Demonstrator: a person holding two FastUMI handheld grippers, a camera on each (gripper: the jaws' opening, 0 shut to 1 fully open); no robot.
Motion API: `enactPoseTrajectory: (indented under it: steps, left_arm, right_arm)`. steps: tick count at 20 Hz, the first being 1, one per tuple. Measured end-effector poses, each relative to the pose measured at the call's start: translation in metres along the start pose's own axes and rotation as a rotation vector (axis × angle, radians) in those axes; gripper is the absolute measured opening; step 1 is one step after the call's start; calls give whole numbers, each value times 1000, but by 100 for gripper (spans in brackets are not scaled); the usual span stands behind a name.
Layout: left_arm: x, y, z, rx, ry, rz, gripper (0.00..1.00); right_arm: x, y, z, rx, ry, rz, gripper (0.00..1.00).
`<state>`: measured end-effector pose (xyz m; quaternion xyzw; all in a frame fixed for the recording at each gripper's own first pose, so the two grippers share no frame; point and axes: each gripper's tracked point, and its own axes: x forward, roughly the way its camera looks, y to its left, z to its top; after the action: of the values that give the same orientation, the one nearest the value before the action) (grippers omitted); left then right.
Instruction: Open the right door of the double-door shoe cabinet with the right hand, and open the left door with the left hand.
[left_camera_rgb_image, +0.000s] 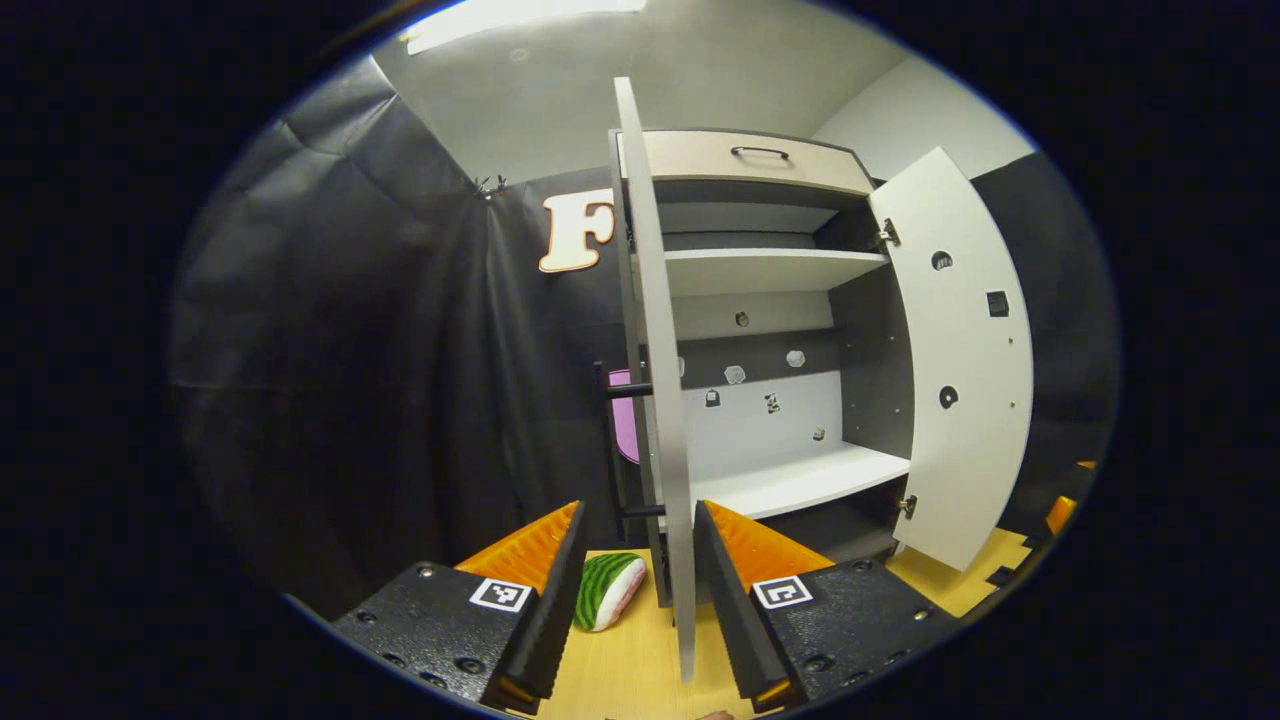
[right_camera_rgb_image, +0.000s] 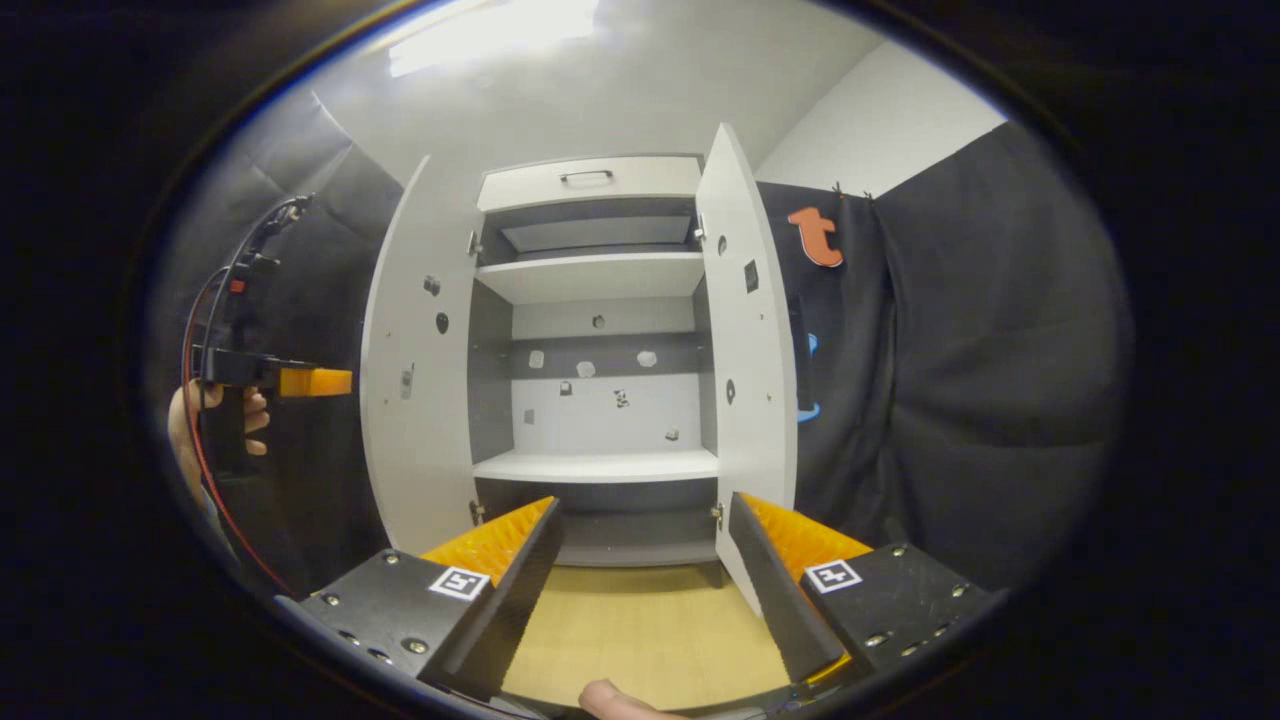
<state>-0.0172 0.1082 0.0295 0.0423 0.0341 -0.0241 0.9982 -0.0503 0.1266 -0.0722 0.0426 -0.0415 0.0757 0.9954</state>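
shoe cabinet (right_camera_rgb_image: 595, 400): stands on wooden floor (right_camera_rgb_image: 640, 620) against booth wall; both doors swung wide open; seen head-on in right gripper view, from the left side in left gripper view
left door (left_camera_rgb_image: 660, 380): open, seen edge-on in left gripper view, lower edge running down between the left gripper's fingers; black bar handle on its outer face; in right gripper view inner face visible at left of cabinet
right door (right_camera_rgb_image: 745, 350): open, inner face visible; round holes and hinges on it
drawer (right_camera_rgb_image: 590, 182): top of cabinet, closed, dark handle on front
cabinet interior: upper shelf (right_camera_rgb_image: 590, 275) and lower shelf (right_camera_rgb_image: 600, 465), both bare; small stickers or fittings scattered on back panel, too small to identify
left gripper (left_camera_rgb_image: 640, 560): fingers spread apart, straddling the left door's edge; pressing on the door or not, cannot tell; in right gripper view seen from the side at far left, held by a hand (right_camera_rgb_image: 200, 420), cables running from it, just beside left door's outer face
right gripper (right_camera_rgb_image: 645, 555): fingers wide apart, gripping nothing, in front of cabinet, apart from right door
watermelon-slice toy (left_camera_rgb_image: 608, 590): lying on floor just left of the left door, beside left gripper finger
pink object (left_camera_rgb_image: 625, 415): behind left door, partly hidden, unclear what
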Motion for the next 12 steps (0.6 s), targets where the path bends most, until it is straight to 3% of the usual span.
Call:
enactPoseTrajectory:
  steps: [3, 8, 9, 12]
  left_arm:
    - [-15, -18, -4, -14, -10, -18, 71]
    - [-30, -41, -12, -26, -29, -21, 99]
    - [-32, -47, -16, -31, -24, -28, 95]
    - [-39, -63, -24, -79, -17, -37, 99]
  right_arm:
    - [-4, -3, 5, 0, -11, 0, 99]
    - [-7, -13, 11, 12, -25, -13, 99]
    - [-7, -15, 12, 14, -26, -14, 99]
    - [-8, -19, 11, 16, -26, -18, 99]
